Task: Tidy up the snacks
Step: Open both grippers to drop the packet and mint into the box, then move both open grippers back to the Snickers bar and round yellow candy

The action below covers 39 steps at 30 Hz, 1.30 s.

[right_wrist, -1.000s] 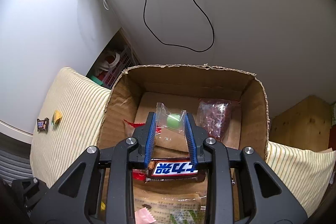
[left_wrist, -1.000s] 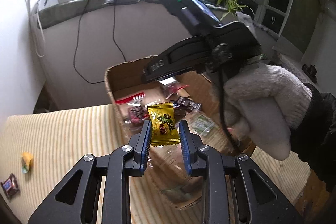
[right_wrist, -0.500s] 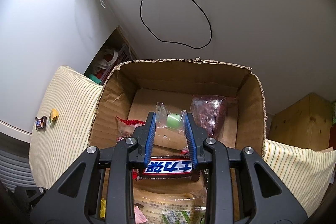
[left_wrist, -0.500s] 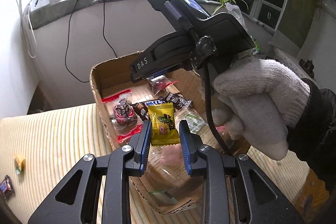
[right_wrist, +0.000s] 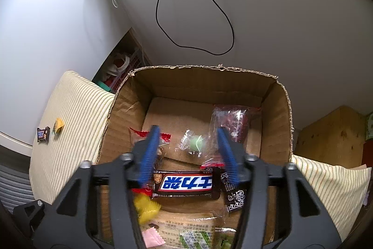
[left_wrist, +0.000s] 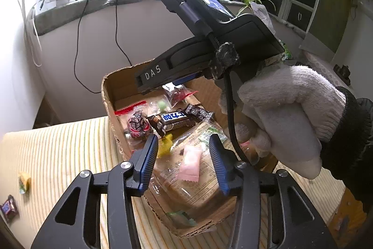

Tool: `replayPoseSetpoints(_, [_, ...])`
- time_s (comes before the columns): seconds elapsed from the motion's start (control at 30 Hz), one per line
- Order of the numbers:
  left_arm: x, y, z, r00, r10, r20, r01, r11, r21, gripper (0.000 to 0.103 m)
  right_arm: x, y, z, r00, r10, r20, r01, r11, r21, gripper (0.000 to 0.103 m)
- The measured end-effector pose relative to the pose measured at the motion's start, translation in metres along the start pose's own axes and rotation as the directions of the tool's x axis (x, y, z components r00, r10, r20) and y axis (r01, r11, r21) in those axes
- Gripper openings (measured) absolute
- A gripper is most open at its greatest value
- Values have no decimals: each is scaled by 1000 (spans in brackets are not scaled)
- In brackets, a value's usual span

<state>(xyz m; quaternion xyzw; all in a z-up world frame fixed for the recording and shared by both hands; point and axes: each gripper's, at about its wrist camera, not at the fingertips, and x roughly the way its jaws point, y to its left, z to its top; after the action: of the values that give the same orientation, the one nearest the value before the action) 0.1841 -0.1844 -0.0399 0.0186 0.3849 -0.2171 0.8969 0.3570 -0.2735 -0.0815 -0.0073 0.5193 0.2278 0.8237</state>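
Observation:
An open cardboard box holds several snacks, among them a dark chocolate bar. My left gripper hangs over the box's near edge, its jaws opening. A yellow packet is blurred and loose below them, touching no pad. My right gripper is above the box's middle, its jaws opening too. A clear packet with a green sweet sits free between and below them, on the box floor. A gloved hand holds the right gripper.
Two loose snacks lie on the striped cloth left of the box: a yellow sweet and a small dark bar. A wooden surface is to the right. A black cable hangs on the wall behind.
Both grippers opened their jaws. The yellow packet left the left gripper and the clear packet with the green sweet left the right one, both dropping into the box.

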Motion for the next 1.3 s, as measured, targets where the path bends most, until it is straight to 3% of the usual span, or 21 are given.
replayPoseSetpoints(0.1, [-1,-1,0,1000,1,0,-1,1000,1,57,-3,1,0,1000,6,8,-6,1000,1,74])
replayPoseSetpoints(0.6, [-19,2,-4,999,30,23,-29,1000,-1,71,-18,11,-3,1000,0,23,1,1000,-12,75])
replayPoseSetpoints(0.93, [-46,12,-15,998,48,43,-47,999,-15,72,-37,39,-9,999,4,45,-2,999,-43,75])
replayPoseSetpoints(1.3, [-84,65,-44,992,119,50,-115,990,-87,72,-45,89,-15,998,37,57,-30,993,-111,75])
